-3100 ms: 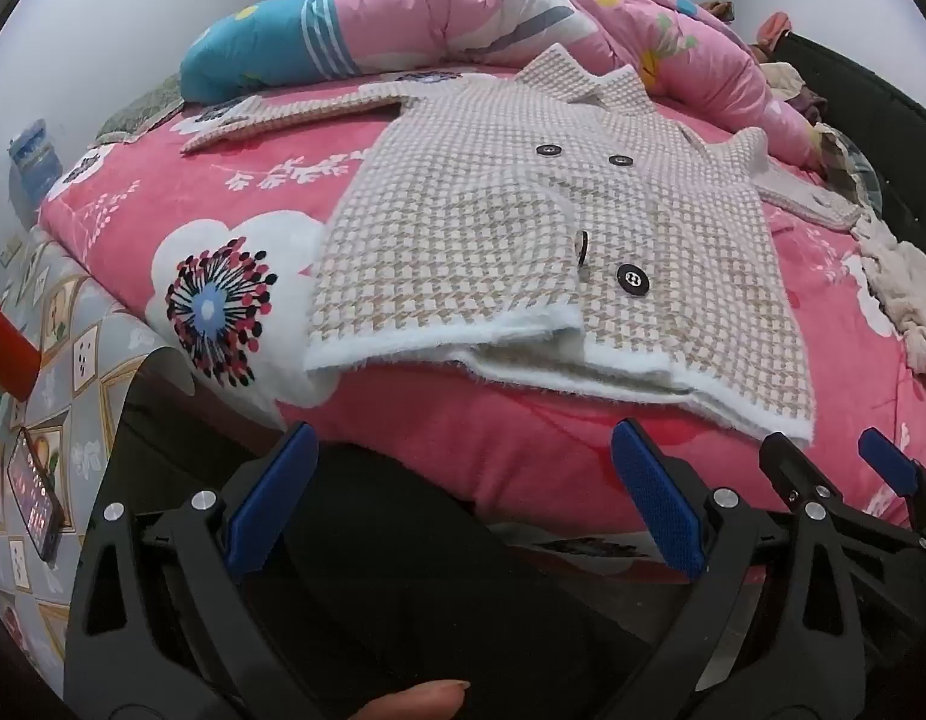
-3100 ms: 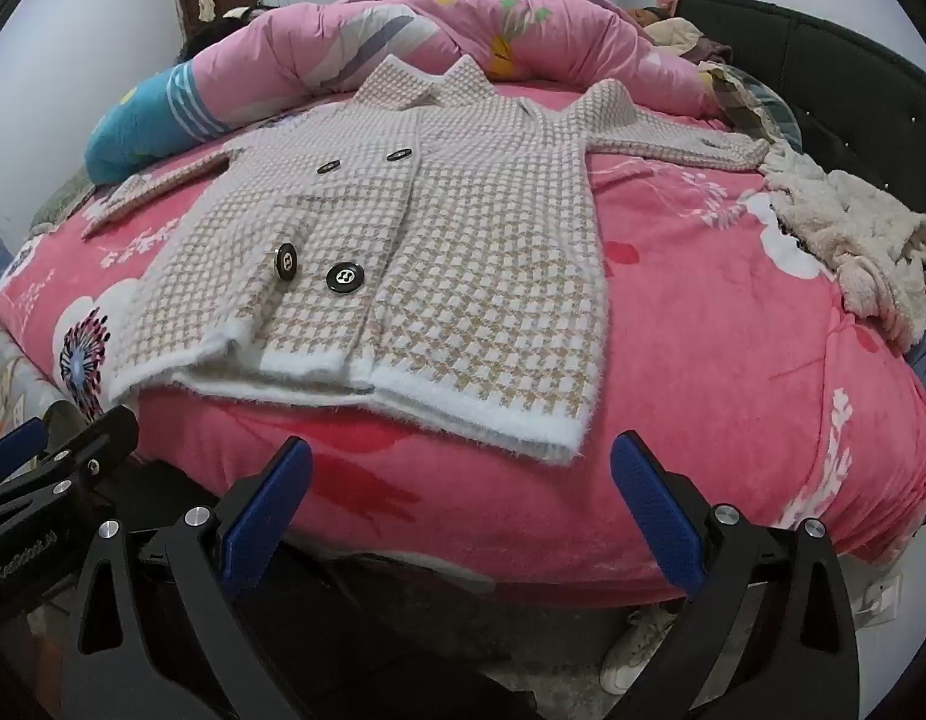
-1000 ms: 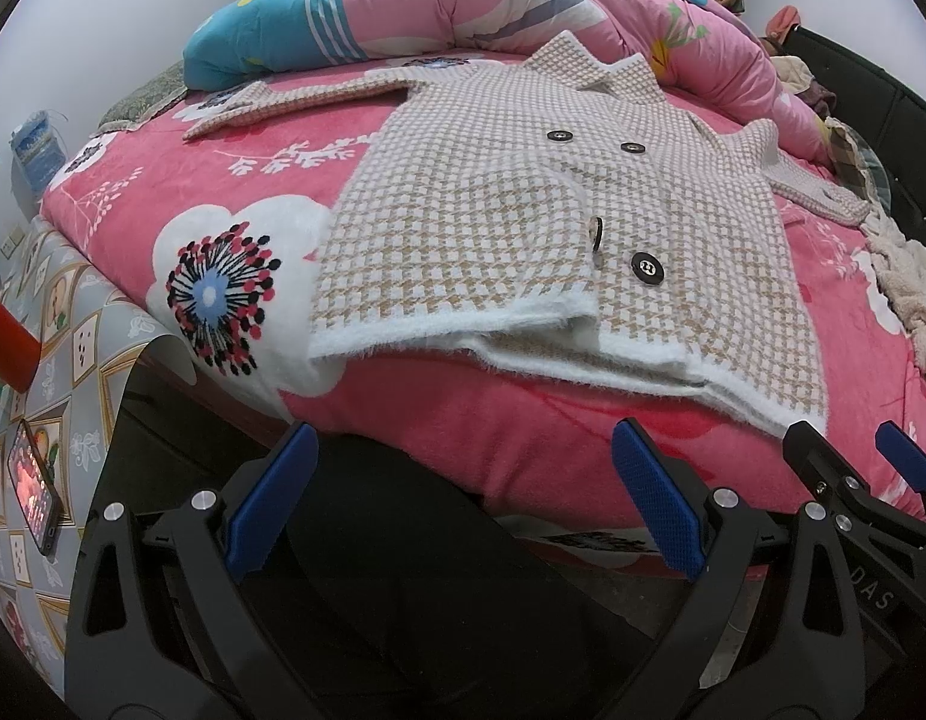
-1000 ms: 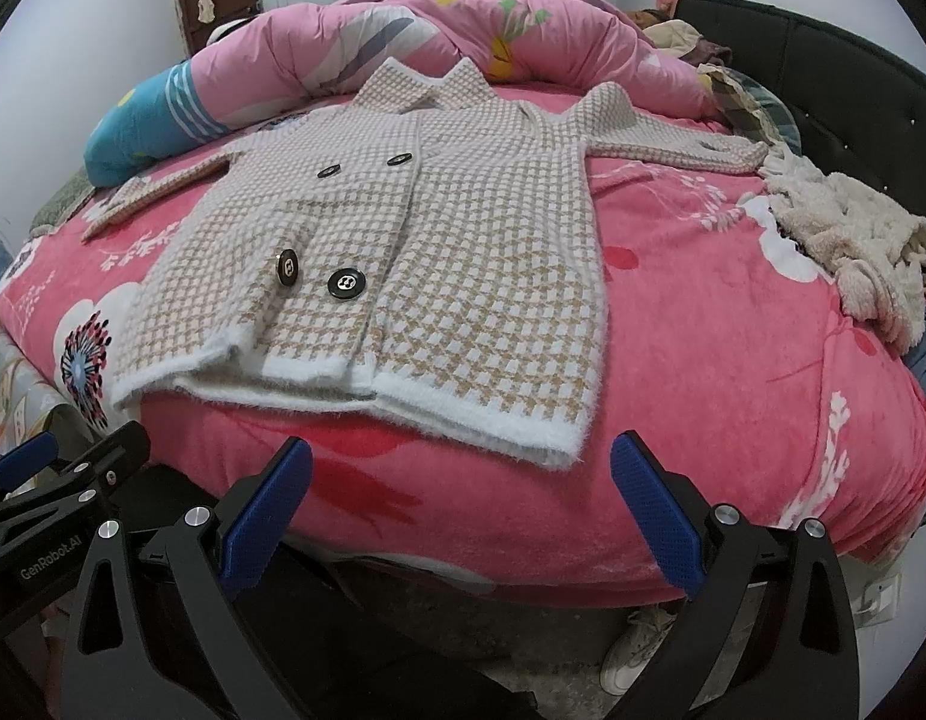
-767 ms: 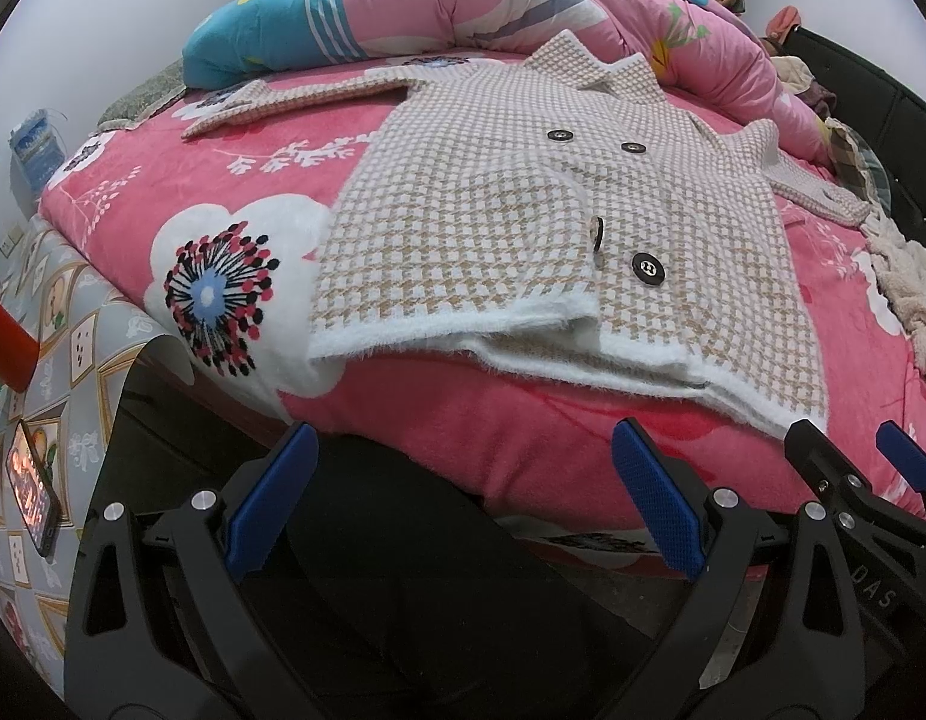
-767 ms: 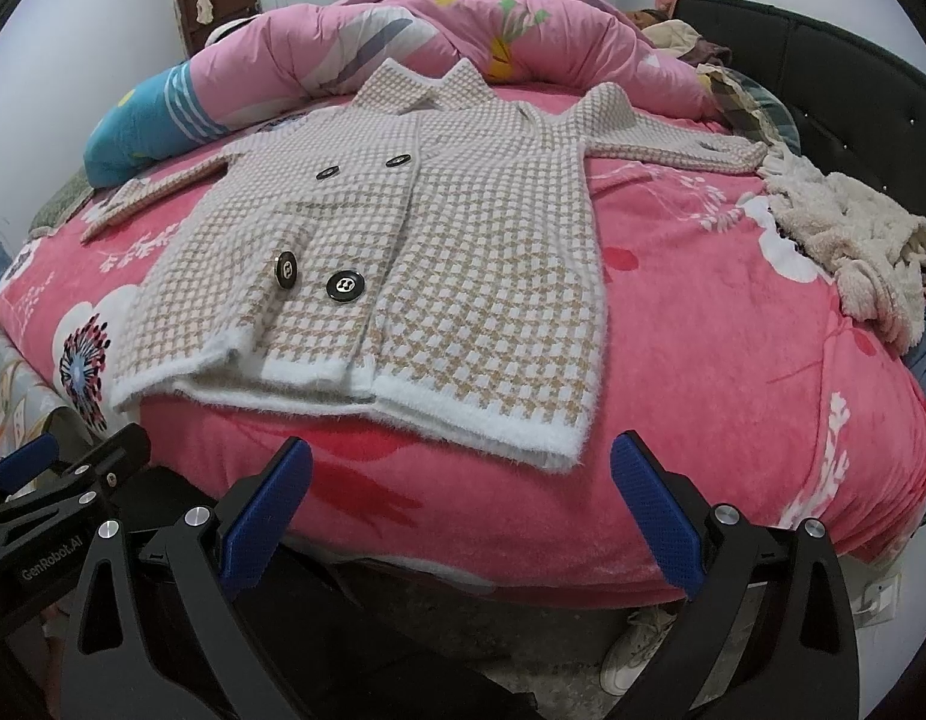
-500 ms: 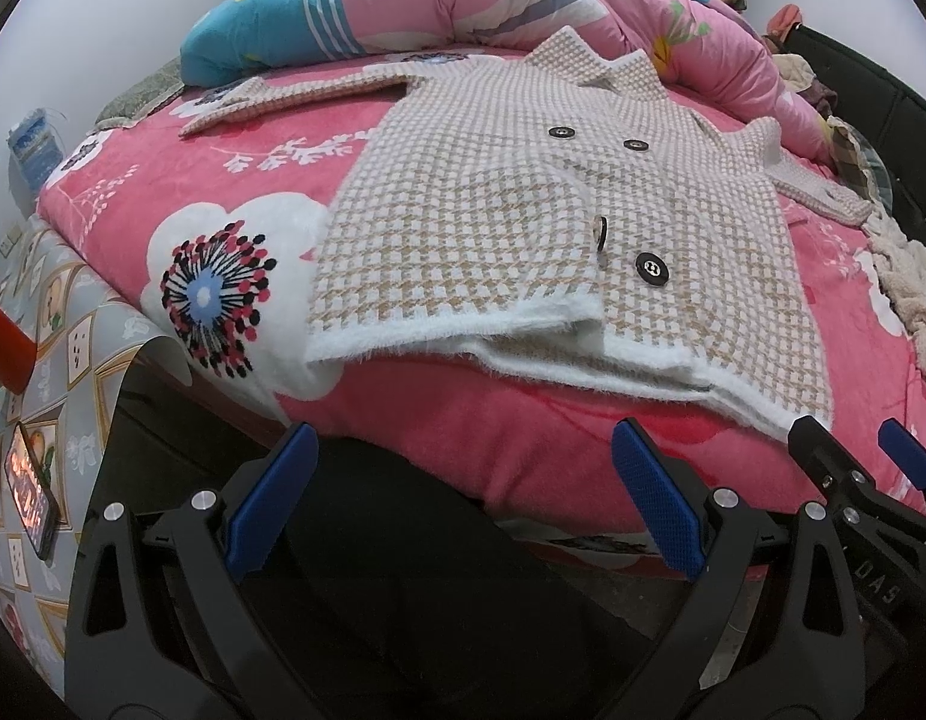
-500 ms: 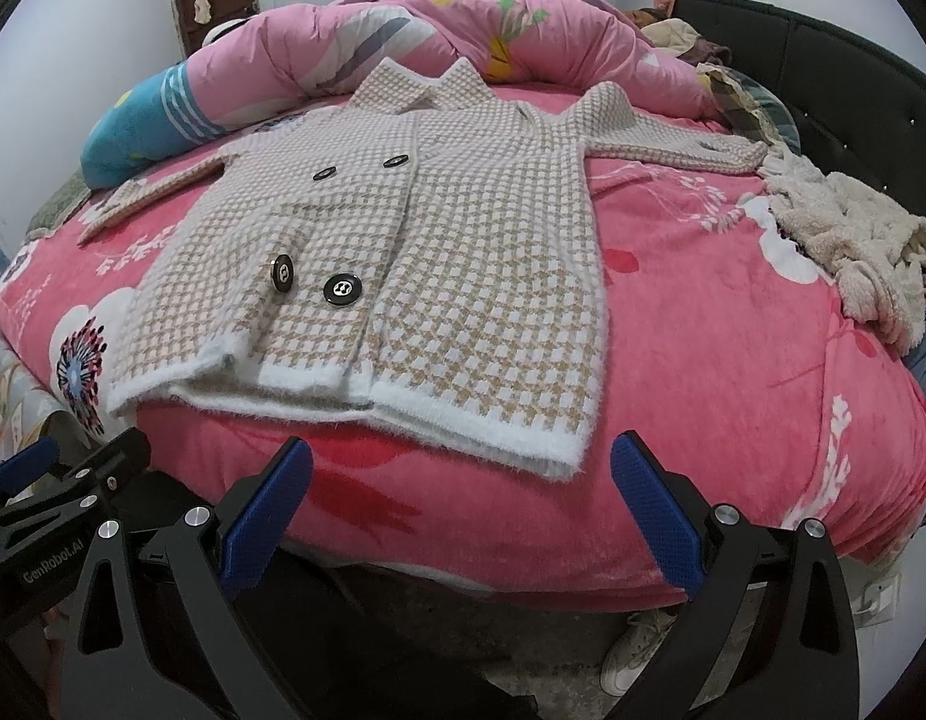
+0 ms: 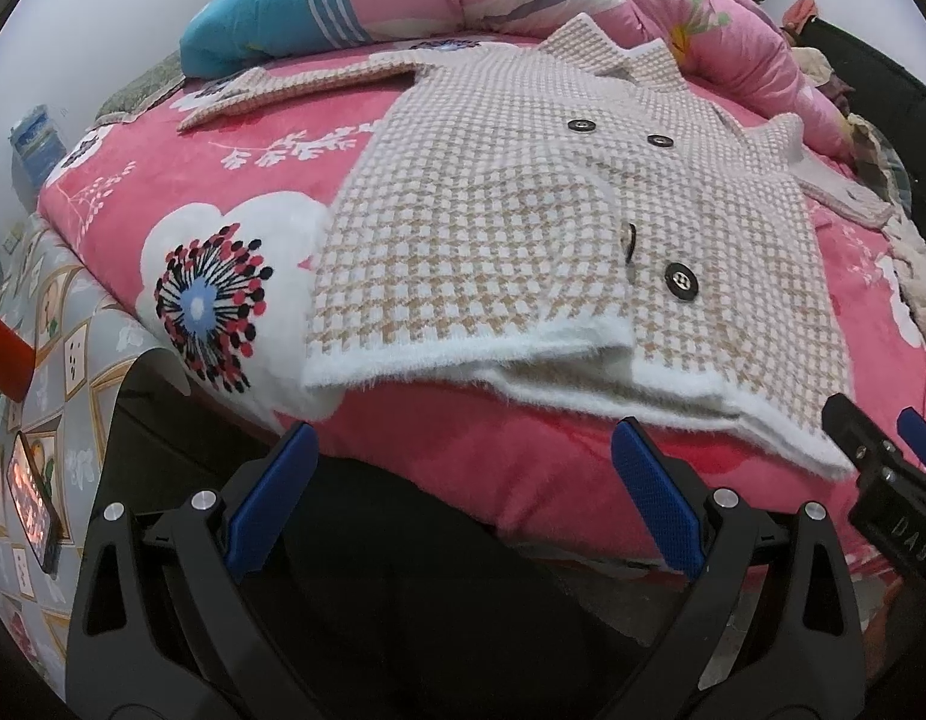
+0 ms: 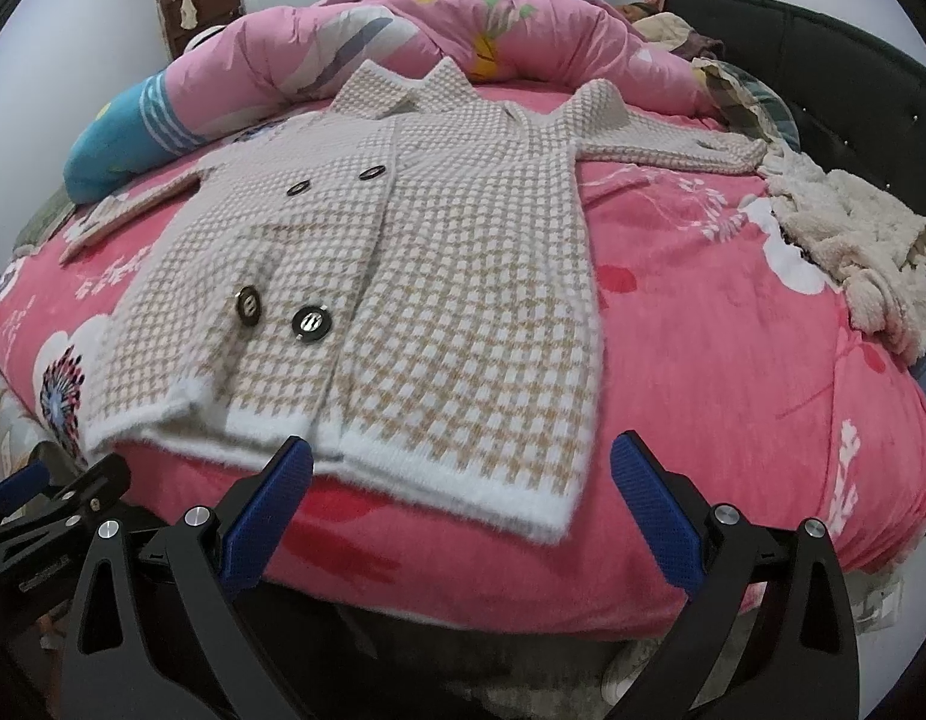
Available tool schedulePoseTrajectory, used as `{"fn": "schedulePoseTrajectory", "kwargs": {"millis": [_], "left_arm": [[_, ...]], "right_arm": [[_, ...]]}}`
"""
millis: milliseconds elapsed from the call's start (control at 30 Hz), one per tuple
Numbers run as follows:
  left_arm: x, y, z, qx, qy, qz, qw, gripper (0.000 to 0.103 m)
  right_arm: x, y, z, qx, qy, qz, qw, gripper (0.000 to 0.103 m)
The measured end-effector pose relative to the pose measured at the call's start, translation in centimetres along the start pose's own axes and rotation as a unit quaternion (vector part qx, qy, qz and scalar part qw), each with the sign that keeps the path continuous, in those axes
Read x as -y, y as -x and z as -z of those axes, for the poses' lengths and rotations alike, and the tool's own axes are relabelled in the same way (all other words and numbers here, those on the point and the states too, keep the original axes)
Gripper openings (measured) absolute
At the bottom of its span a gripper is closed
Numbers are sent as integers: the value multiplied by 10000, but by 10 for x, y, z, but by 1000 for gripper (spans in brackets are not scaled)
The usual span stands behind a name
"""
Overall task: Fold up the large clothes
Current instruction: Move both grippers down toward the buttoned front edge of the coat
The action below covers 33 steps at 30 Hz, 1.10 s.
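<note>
Houndstooth coat [image 10: 463,276] untouched | left gripper [image 9: 463,504] jaws wide | right gripper [image 10: 463,504] jaws wide

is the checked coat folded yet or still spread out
Spread out: the checked coat lies flat on the bed, both sleeves extended sideways.

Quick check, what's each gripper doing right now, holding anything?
Left gripper: open, holding nothing, short of the coat hem.
Right gripper: open, holding nothing, at the coat's hem.
</note>
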<state>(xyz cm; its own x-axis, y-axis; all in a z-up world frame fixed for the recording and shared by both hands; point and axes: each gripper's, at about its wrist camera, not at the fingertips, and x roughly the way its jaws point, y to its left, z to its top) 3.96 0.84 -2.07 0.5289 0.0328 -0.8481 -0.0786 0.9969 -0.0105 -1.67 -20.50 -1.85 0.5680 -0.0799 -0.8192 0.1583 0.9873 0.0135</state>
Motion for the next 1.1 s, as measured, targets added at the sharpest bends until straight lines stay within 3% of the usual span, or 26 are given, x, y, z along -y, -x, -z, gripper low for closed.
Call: {"fn": "schedulePoseTrajectory", "kwargs": {"millis": [433,667,867,1100], "left_arm": [[-1,-36,-50,98,-148,-350,9992,95],[-4,-95,-88,-151,-289,-578,9978,95],[-8,-115,-91,-191,-290,-575,9977,96],[-12,-120,-84,-173,-161,-476,9986,96]], "right_arm": [[31,-52,-40,-39,-95,144,9998,97],[56,-95,-57,-360,-90,82,9993,97],[62,-126,-60,-654,-23,-214,9976,97],[62,-133,-60,-661,161,-407,9969,97]]}}
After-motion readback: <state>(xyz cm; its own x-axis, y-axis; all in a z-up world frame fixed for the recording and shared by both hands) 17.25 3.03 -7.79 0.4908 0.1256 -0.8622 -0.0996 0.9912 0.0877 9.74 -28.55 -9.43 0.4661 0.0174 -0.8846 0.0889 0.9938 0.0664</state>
